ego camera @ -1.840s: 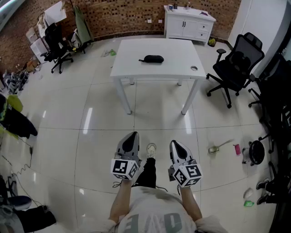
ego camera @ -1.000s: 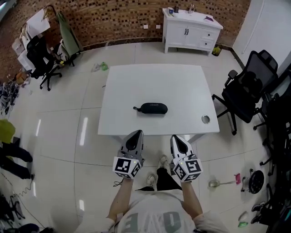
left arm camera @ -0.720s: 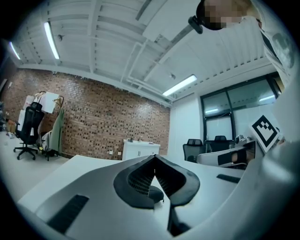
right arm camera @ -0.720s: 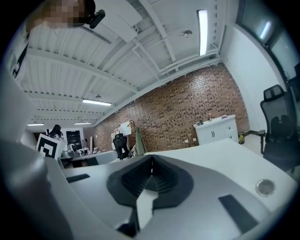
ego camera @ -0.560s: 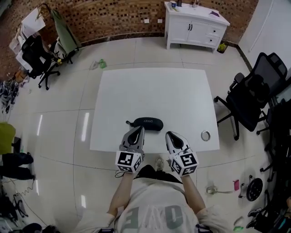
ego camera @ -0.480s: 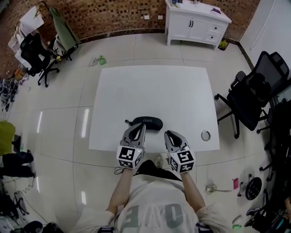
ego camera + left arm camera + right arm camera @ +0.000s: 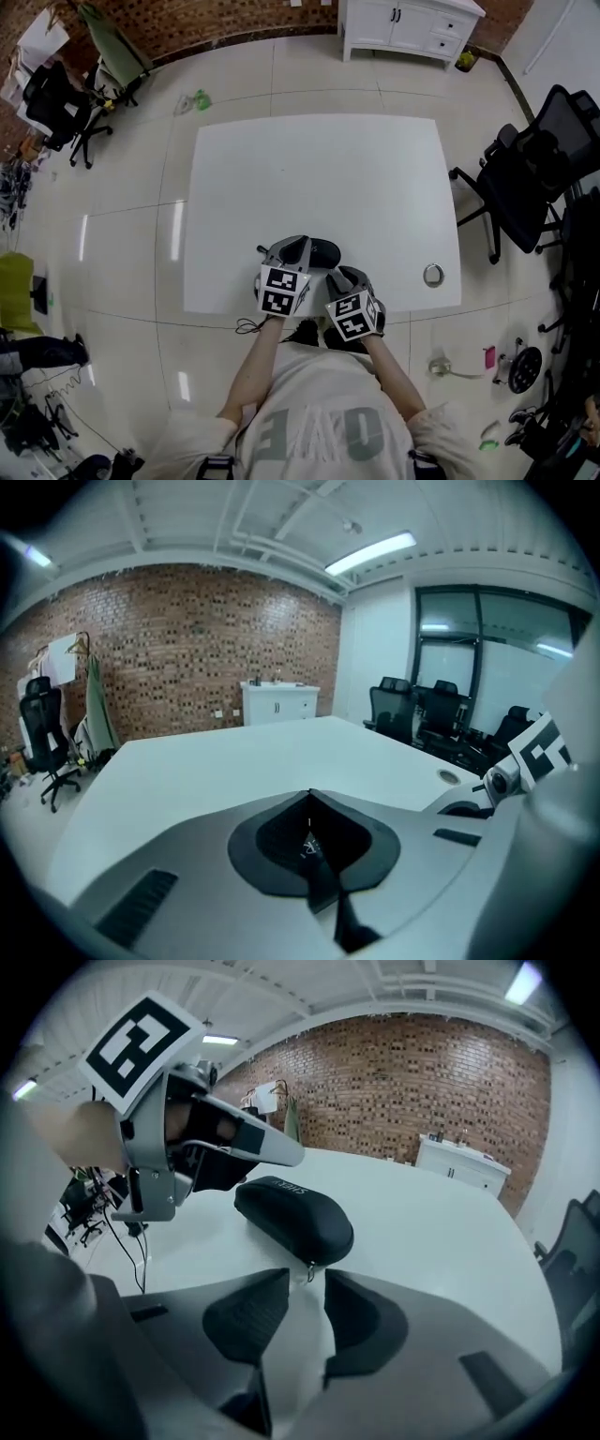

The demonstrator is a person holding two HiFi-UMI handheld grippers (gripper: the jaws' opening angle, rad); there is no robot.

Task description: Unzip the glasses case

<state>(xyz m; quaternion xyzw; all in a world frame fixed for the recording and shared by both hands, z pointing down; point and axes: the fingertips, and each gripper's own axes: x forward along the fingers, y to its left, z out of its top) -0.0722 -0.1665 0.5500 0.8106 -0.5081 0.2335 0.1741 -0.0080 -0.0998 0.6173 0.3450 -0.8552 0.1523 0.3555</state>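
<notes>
We are now up at the surface [image 7: 319, 169]: the glasses case [image 7: 324, 251] lies near its 6 o'clock edge, left tongs [image 7: 298, 243] together at the case's 9 o'clock end, right tongs [image 7: 343, 273] apart, facing the zip pull [image 7: 308, 1270]

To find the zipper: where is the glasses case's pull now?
Right gripper view: the pull hangs at the glasses case's near end, just before the gap between the right gripper's parted fingers.

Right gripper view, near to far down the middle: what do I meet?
Right tool → zip pull → glasses case → white table → white cabinet → brick wall.
</notes>
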